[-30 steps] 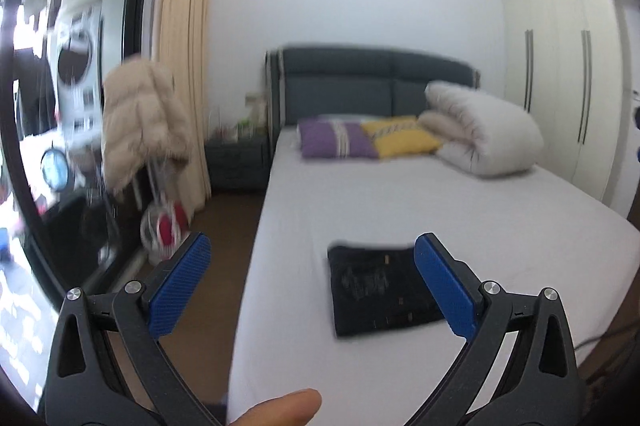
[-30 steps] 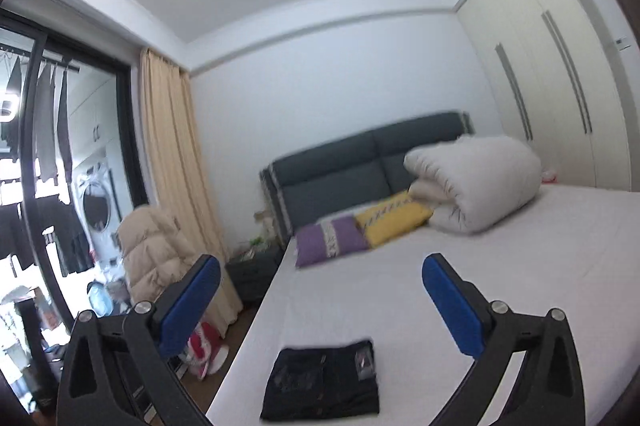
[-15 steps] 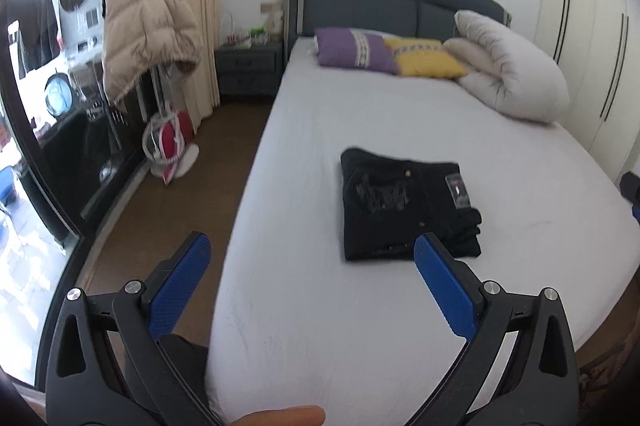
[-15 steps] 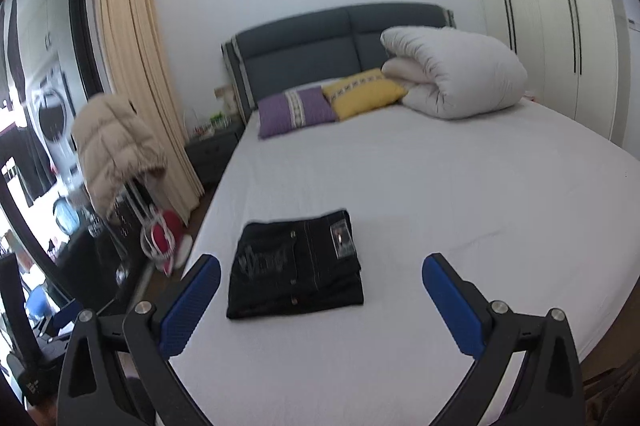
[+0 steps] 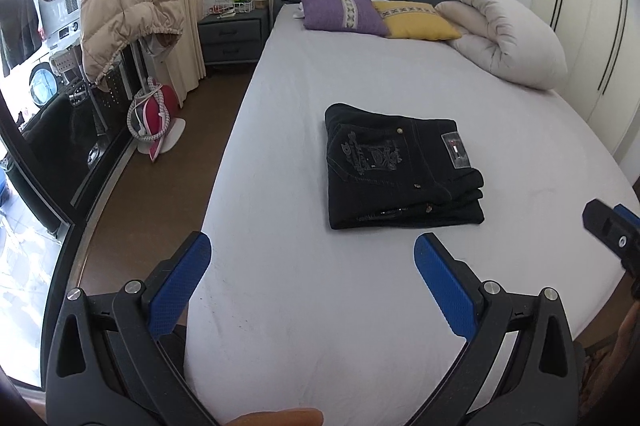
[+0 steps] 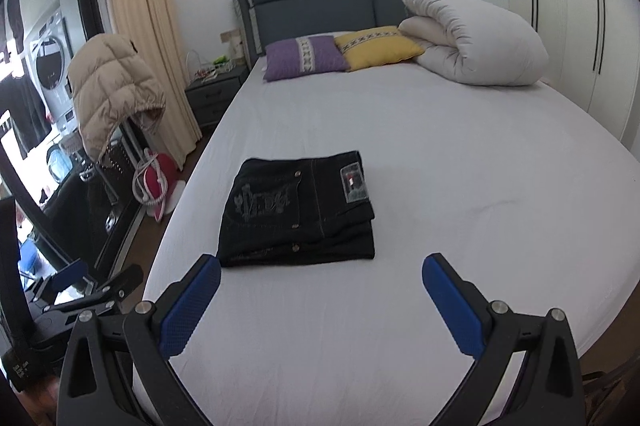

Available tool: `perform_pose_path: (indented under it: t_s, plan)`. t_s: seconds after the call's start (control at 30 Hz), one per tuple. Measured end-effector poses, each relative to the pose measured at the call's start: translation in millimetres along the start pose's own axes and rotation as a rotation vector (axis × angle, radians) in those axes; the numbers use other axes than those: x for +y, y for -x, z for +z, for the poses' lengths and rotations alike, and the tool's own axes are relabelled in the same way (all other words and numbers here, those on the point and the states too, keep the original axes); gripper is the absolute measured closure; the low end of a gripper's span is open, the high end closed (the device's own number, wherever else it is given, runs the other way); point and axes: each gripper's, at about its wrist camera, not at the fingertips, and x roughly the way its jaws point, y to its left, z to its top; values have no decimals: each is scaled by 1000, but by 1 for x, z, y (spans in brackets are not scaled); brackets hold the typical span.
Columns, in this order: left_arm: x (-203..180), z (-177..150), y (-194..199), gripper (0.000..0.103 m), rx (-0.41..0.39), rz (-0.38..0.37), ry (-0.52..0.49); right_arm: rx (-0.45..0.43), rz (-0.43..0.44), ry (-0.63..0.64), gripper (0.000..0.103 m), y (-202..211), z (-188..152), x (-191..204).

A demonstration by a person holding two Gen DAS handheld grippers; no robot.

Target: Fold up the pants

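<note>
Black pants (image 5: 396, 166) lie folded into a compact rectangle on the white bed (image 5: 360, 326), embroidered pocket and label facing up; they show in the right wrist view too (image 6: 298, 212). My left gripper (image 5: 312, 266) hovers open over the bed's near edge, short of the pants, holding nothing. My right gripper (image 6: 320, 286) is also open and empty, just in front of the pants' near edge. Part of the right gripper shows at the right edge of the left wrist view, and the left gripper at the lower left of the right wrist view.
A purple pillow (image 5: 340, 12), a yellow pillow (image 5: 416, 20) and a rolled white duvet (image 5: 504, 38) lie by the grey headboard. Left of the bed are a nightstand (image 5: 232, 34), a beige jacket on a rack (image 5: 124, 2) and brown floor. White wardrobes (image 6: 572, 18) stand on the right.
Both views have tilted down from the wall and ceiling toward the bed, and both grippers have come nearer the folded pants. Both stayed open.
</note>
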Motion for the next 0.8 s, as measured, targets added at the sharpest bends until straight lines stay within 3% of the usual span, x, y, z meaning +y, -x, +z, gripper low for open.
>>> perform_pose_path:
  t_s: [0.8]
  plan:
    - [6,-10,6,0,11,21,19,40,-13,34,0,-4,-5,4]
